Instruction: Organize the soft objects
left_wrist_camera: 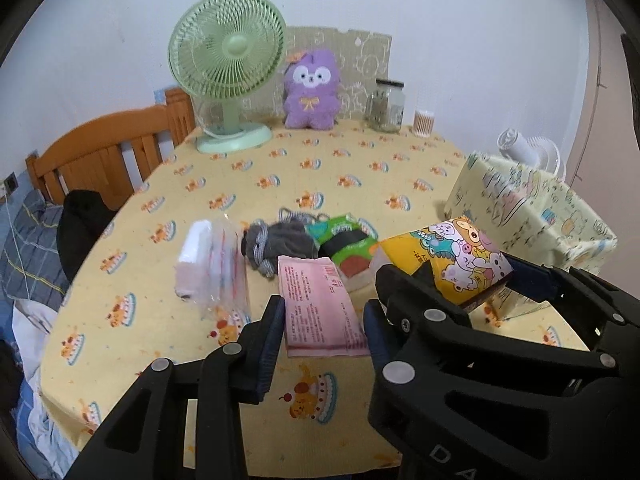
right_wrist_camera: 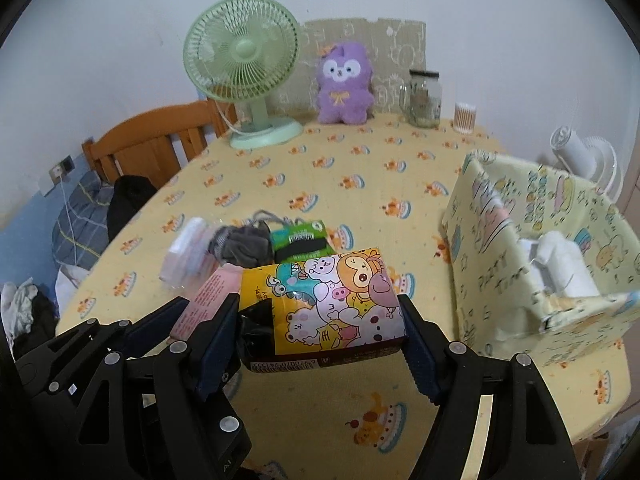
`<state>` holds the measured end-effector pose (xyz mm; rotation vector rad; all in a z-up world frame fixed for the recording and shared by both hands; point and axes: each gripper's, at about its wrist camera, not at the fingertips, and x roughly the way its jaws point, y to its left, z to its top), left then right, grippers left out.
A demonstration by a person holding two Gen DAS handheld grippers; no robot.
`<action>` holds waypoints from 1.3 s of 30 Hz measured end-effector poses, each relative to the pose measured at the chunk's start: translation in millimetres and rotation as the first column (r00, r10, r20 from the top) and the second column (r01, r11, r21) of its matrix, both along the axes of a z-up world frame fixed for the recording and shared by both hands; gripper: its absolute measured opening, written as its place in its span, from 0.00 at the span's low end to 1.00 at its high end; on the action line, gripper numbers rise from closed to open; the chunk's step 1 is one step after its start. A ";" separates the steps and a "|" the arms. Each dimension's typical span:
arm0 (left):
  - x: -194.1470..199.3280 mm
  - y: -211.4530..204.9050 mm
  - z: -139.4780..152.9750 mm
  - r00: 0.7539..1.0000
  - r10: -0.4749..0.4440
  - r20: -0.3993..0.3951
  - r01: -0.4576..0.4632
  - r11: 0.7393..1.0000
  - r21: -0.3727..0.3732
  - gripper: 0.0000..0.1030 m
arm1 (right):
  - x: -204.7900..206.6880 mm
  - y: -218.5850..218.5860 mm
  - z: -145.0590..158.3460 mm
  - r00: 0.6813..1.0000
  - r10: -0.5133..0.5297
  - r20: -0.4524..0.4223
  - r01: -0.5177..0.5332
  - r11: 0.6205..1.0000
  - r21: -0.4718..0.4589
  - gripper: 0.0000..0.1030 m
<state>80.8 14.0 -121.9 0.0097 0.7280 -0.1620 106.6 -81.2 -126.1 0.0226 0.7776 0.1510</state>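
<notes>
While the cartoon-printed tissue pack (right_wrist_camera: 332,304) sits clamped between the pads of your right gripper (right_wrist_camera: 320,332), lifted clear of the tablecloth (right_wrist_camera: 320,412), it has not yet reached the fabric storage box (right_wrist_camera: 500,272) that stands just to its right. Your left gripper (left_wrist_camera: 324,328) has its fingers on either side of the pink pack (left_wrist_camera: 316,304); the near end of that pack looks raised and the pads seem to press its edges, so you appear to be grasping it, though the contact on the right side is partly hidden.

Judging by how things lie, you are early in the job. One white bundle (right_wrist_camera: 564,268) already rests inside the box. Still on the table in a loose row are a clear plastic bag with a white pad (left_wrist_camera: 208,260), the grey sock bundle (left_wrist_camera: 280,244) and the green packet (left_wrist_camera: 344,240).

Further back stand the green fan (left_wrist_camera: 228,60), the purple plush toy (left_wrist_camera: 310,92), a glass jar (left_wrist_camera: 386,106) and a small cotton-swab tub (left_wrist_camera: 424,122); the plush may also count as soft.
</notes>
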 end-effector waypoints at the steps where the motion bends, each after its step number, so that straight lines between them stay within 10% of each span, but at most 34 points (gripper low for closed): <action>1: -1.4 0.3 3.4 1.000 0.000 0.007 0.000 1.000 0.001 0.40 | -1.6 -1.0 4.1 1.000 0.000 0.008 0.000 1.000 0.003 0.75; 39: -0.4 -54.2 95.3 0.979 -0.062 0.196 0.065 0.998 -0.009 0.40 | -10.0 -54.4 104.8 0.979 -0.057 0.196 0.053 0.998 0.027 0.75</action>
